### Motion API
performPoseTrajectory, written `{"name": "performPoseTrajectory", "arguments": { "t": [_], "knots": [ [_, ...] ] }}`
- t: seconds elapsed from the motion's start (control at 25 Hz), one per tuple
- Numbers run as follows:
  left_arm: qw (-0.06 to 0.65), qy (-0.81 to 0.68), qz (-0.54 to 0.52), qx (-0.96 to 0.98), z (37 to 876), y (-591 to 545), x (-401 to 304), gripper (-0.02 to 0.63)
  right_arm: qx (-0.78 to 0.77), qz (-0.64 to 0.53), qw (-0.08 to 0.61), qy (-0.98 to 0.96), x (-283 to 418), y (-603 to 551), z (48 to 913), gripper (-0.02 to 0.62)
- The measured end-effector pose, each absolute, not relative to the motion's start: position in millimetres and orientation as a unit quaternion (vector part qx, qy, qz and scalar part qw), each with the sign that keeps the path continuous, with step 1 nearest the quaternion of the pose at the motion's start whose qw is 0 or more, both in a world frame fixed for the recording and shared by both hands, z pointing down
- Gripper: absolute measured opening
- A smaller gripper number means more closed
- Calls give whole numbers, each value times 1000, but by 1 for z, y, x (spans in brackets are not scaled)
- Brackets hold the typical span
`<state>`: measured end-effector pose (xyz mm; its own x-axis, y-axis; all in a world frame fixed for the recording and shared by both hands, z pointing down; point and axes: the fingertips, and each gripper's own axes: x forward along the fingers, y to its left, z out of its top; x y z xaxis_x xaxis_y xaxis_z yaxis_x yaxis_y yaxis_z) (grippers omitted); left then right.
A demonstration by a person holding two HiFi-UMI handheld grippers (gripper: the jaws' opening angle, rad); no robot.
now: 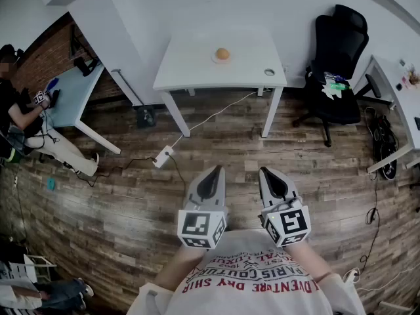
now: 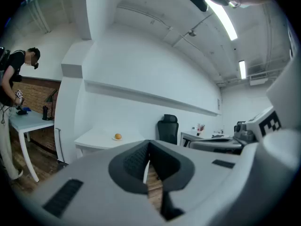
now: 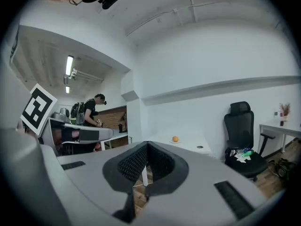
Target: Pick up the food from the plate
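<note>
One small round orange piece of food [image 1: 222, 53] sits on a little pale plate [image 1: 215, 59], far ahead of both pairs of jaws and well out of their reach. The plate rests toward the far side of a white rectangular worktop [image 1: 190, 67], which is otherwise nearly bare, so the food is probably easy to approach from the near edge.

To the right of that worktop, beyond the right jaws' line, stands a black high-backed office chair [image 1: 338, 58]. Between jaws and worktop lies a stretch of dark wooden plank floor [image 1: 131, 195], with a white power strip [image 1: 163, 156] and its cable trailing across it. A person [image 1: 20, 110] works at another table far off to the left of the left jaws.

The left gripper [image 1: 211, 170] and right gripper [image 1: 270, 172] are held side by side, close to the wearer's body, both pointing forward. Each pair of jaws is pressed together with nothing between them. That looks like a carrying posture for walking up. The pick-up has not begun, and the jaws would need to part before closing round the food.
</note>
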<state>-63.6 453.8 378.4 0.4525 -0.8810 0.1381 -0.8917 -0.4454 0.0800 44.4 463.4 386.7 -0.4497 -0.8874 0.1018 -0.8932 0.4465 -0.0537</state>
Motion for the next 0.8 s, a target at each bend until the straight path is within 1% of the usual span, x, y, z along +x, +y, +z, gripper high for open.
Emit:
{"name": "performPoseTrajectory", "arguments": {
  "t": [0.8],
  "knots": [
    [77, -513, 47, 854, 383, 450, -57, 6, 516, 58, 18, -854, 43, 461, 389, 9]
  ]
}}
